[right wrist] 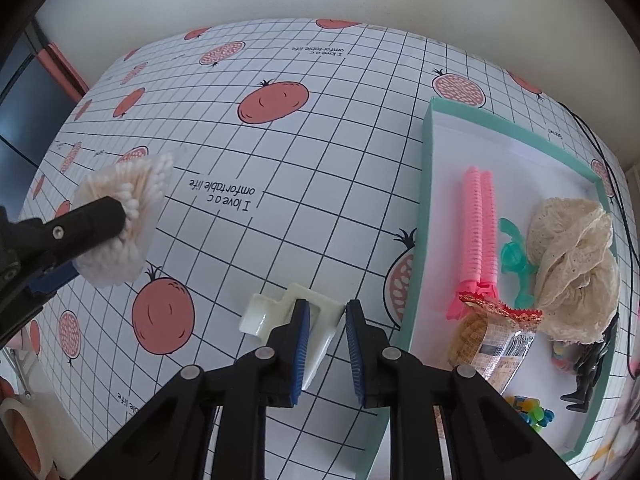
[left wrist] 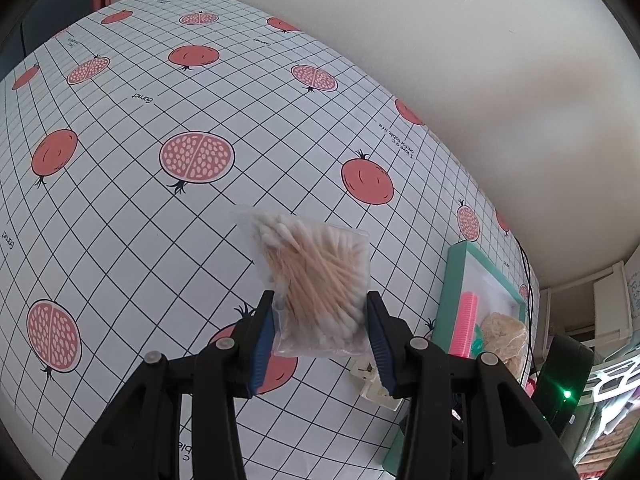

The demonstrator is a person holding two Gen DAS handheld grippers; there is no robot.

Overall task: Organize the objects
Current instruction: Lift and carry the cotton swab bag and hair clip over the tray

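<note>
left claw (left wrist: 320, 312): clenched on a clear bag of cotton swabs (left wrist: 310, 276), blue pads pressing the bag's lower sides. the bag is lifted off the table (left wrist: 120, 200), tilted, swab heads fanned toward the far end. from the right wrist view the same bag (right wrist: 120, 216) hangs at the left, well apart from the tray.

right claw (right wrist: 327, 344): released, jaws parted by a moderate gap, holding nothing. it hovers low over a white plastic clip (right wrist: 288, 320) that lies flat on the table; the left pad appears to overlap the clip's edge, but contact cannot be confirmed from this angle.

teal tray (right wrist: 425, 200), white inside, sits just right of the clip. contents: a pink comb-like roll (right wrist: 480, 232) lengthwise near the left wall, a translucent green piece (right wrist: 514, 256) beside it, cream lace fabric (right wrist: 572, 264) toward the right wall, a wrapped snack packet (right wrist: 496, 344) at the near end, a small black figure (right wrist: 588, 372) and bright beads (right wrist: 528, 408) in the near right corner.

nothing lies between the held bag and the tray except the clip and the right claw.

table covering: white grid sheet with pomegranate prints and small lettering. a tape roll (right wrist: 16, 428) sits at the near left edge. plain pale wall (left wrist: 440, 40) behind; a thin black cable (right wrist: 616, 200) runs past the tray's far side.
</note>
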